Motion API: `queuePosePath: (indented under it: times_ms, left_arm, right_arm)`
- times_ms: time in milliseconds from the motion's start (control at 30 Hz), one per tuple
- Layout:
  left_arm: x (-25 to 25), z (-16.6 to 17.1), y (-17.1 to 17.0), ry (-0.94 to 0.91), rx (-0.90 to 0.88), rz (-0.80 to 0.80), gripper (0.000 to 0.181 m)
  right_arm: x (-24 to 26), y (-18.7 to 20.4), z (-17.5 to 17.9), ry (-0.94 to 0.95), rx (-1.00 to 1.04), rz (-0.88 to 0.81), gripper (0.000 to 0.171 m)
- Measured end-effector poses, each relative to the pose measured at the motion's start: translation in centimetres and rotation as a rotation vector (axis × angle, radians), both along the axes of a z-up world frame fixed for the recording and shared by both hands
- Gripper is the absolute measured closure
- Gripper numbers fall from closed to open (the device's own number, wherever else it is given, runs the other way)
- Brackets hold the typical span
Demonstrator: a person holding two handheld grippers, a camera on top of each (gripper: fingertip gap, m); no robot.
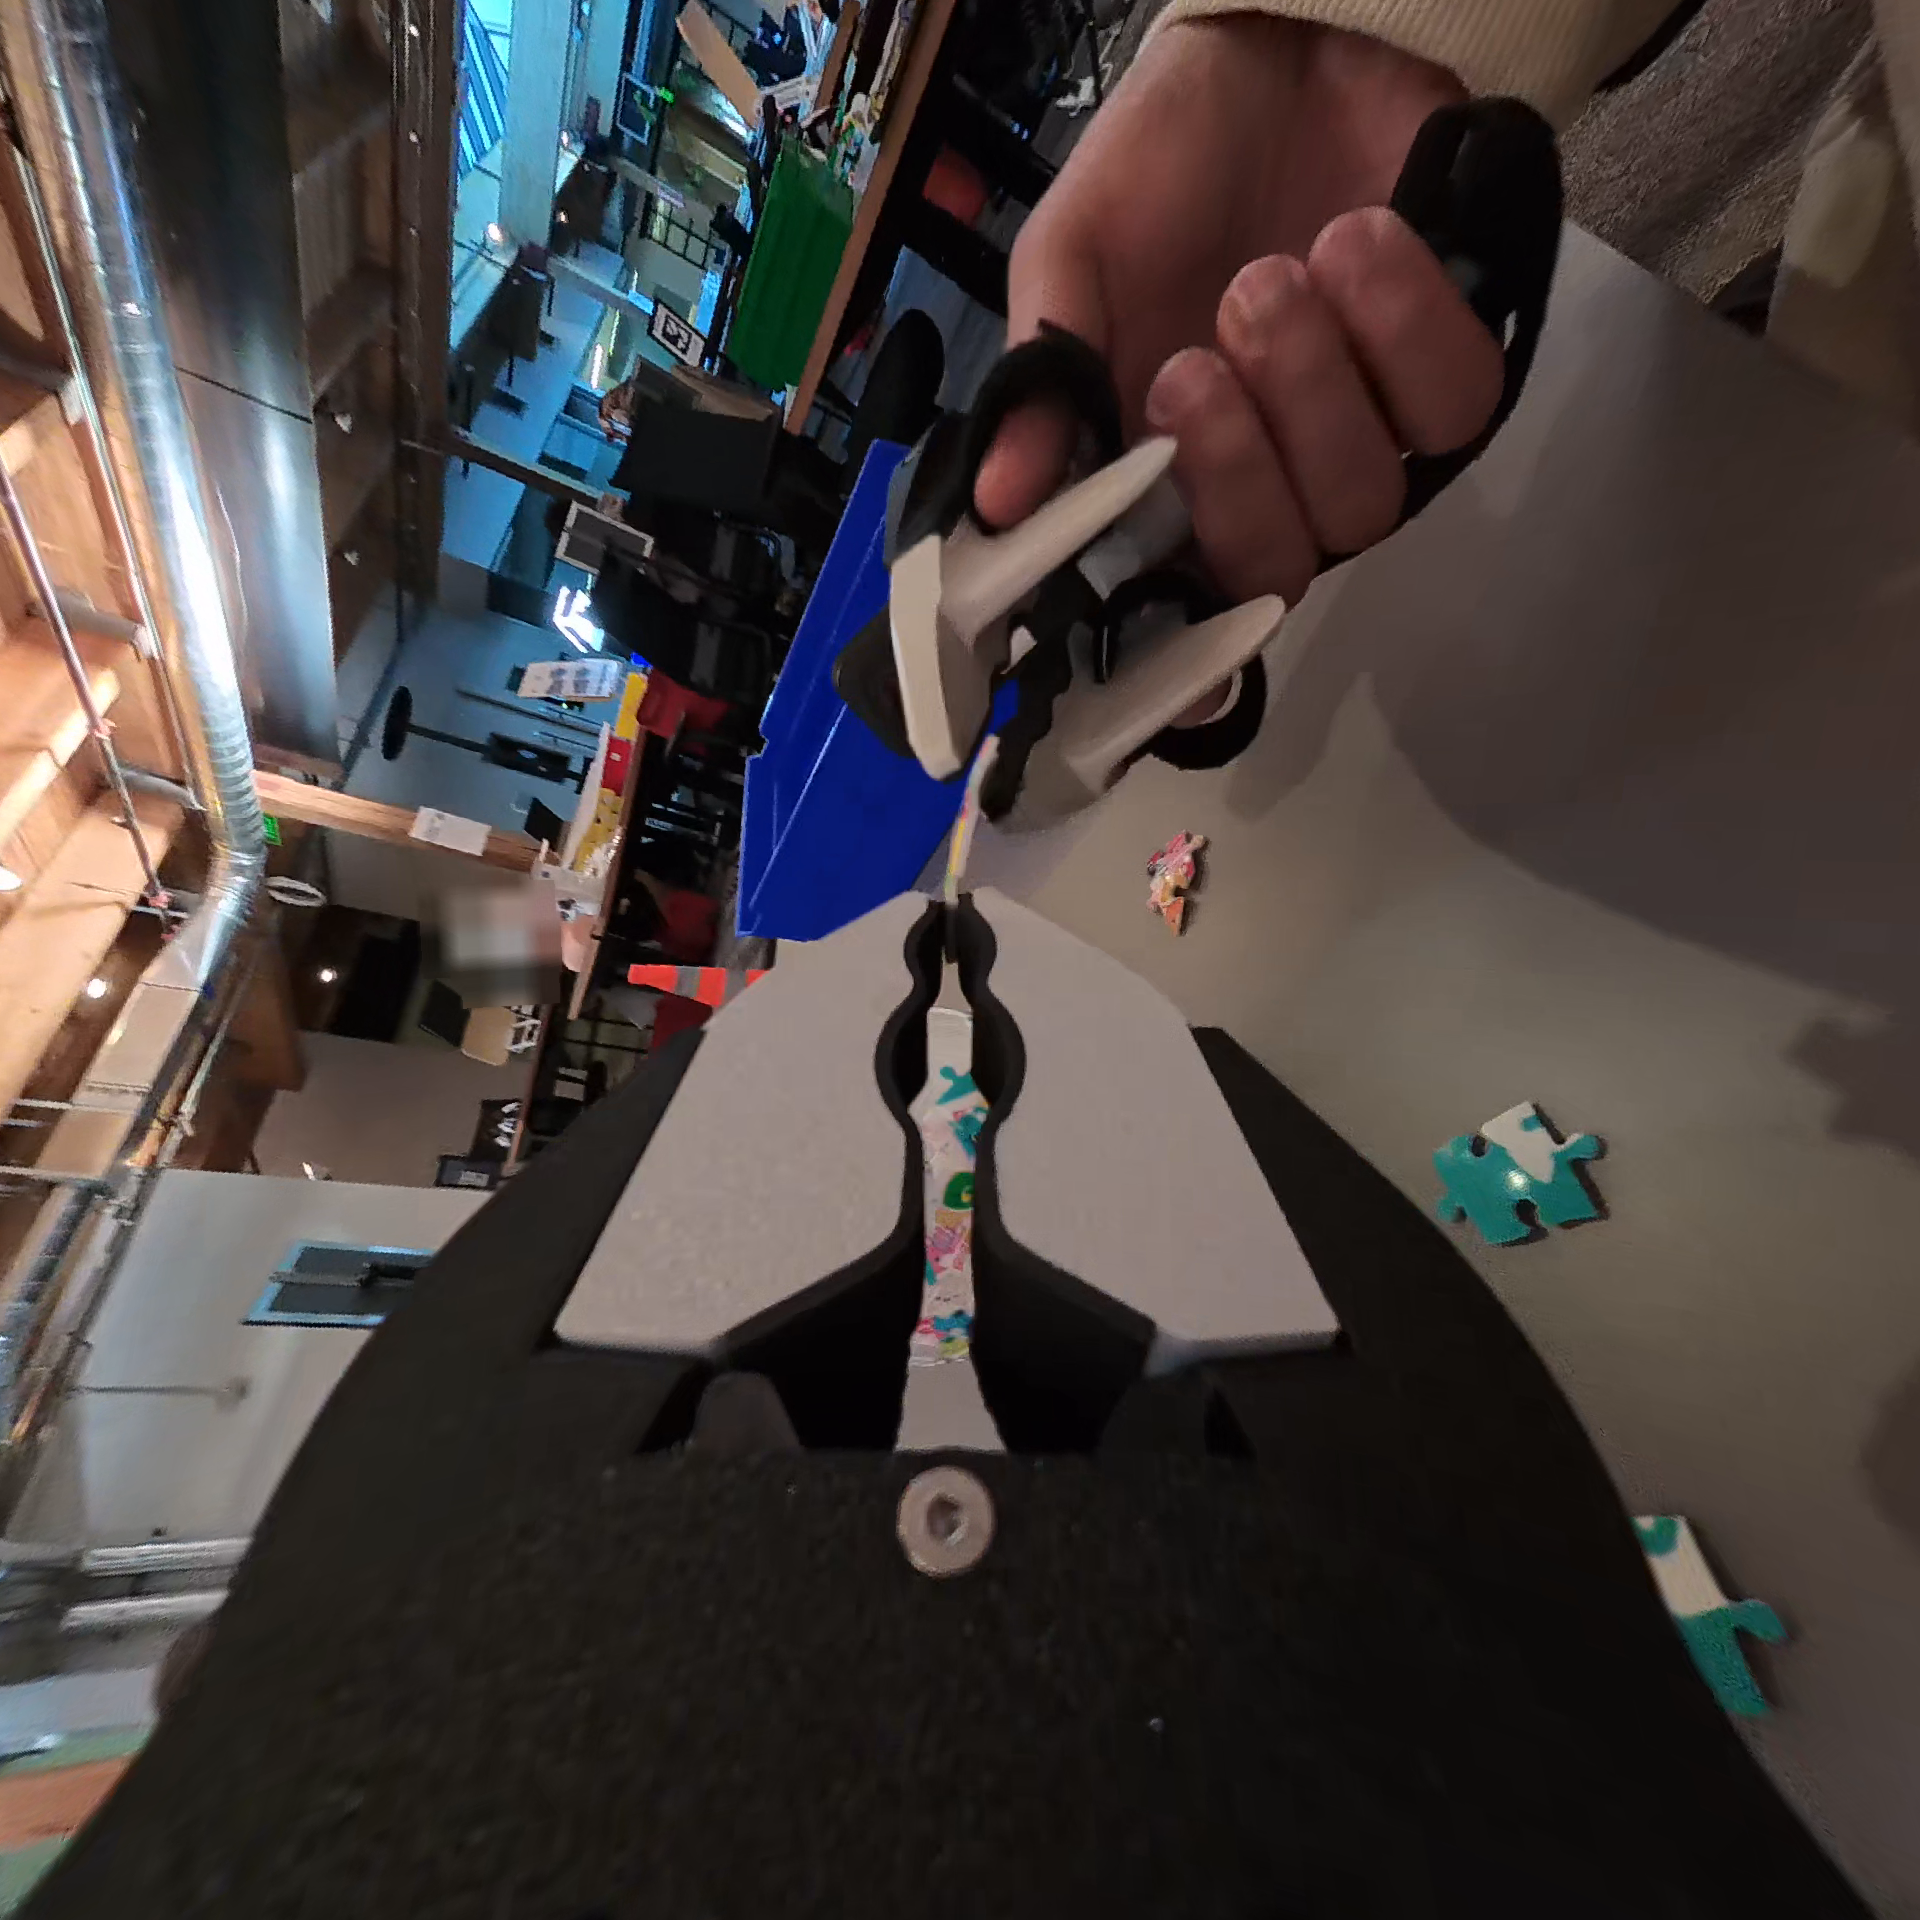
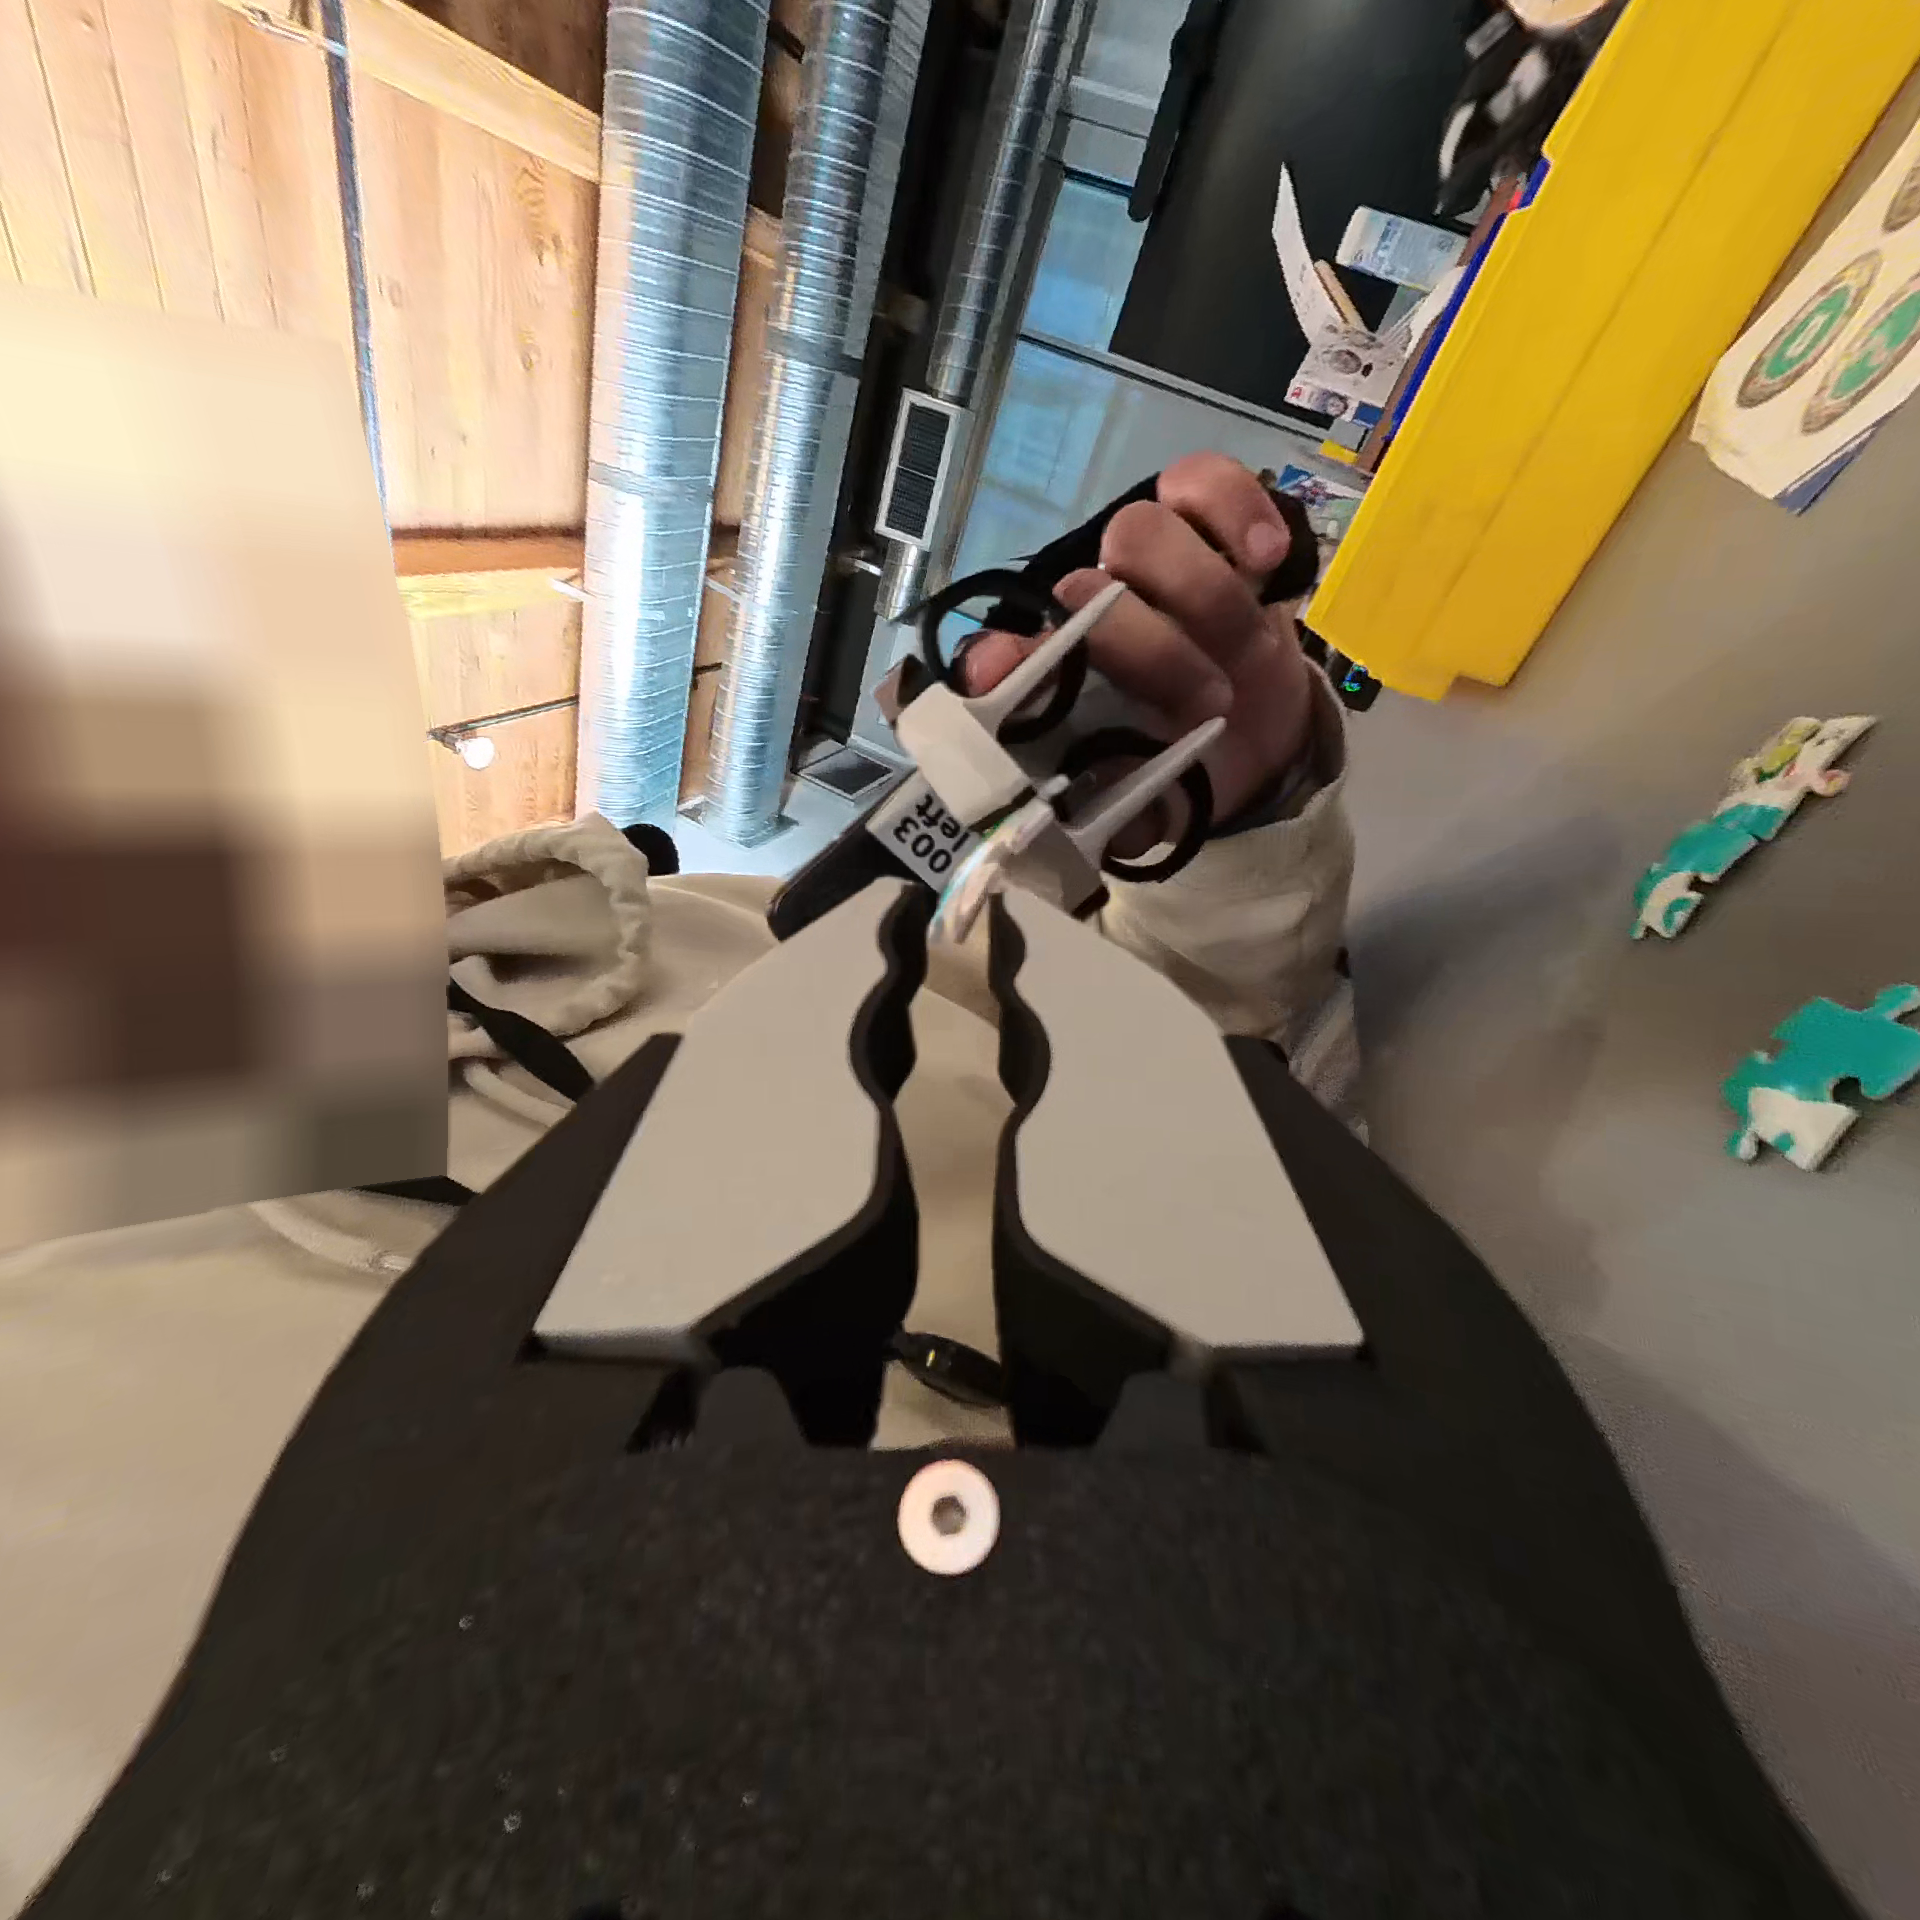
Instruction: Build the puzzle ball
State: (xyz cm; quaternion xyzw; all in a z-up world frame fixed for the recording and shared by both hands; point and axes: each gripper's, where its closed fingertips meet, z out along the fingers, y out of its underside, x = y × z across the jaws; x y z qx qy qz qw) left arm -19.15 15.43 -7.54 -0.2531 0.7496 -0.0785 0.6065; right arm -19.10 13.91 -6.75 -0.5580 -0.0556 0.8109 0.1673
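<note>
The left tongs (image 1: 951, 940) were pinching a colourful puzzle piece (image 1: 948, 1236) edge-on between their dark pads, held up off the grey table (image 1: 1558, 831). The right tongs (image 2: 948, 940) stood slightly spread, tips meeting the far edge of that same piece (image 2: 961, 894) without clearly gripping it. On the table lay loose pieces: a teal-and-white one (image 1: 1517, 1184), another teal-and-white one (image 1: 1704, 1631) nearer the edge, and a pink one (image 1: 1176, 878) farther off. A blue bin (image 1: 842, 790) sat behind
</note>
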Motion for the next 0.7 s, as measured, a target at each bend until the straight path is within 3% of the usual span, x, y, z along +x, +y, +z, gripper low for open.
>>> queuePosePath:
  times_ms: [200,300,400,500,700]
  left_arm:
    - [0.0,-0.1,0.4,0.017,0.06,-0.004,0.179]
    - [0.0,-0.2,1.0,-0.027,-0.013,0.032,0.176]
    - [-0.4,-0.3,2.5,-0.083,-0.205,0.132,0.168]
    - [-1.3,-0.2,4.9,-0.125,-0.511,0.263,0.168]
    - [-1.4,2.3,7.5,-0.194,-1.032,0.279,0.16]
  right_arm:
    - [0.2,0.4,-0.5,-0.012,-0.035,0.023,0.167]
    - [0.3,1.0,-0.7,-0.041,-0.021,0.006,0.167]
    - [0.8,2.3,-0.7,-0.087,0.045,-0.063,0.169]
    - [2.7,5.8,-0.1,-0.108,0.13,-0.234,0.169]
    - [4.5,13.4,-0.2,-0.144,0.111,-0.558,0.169]
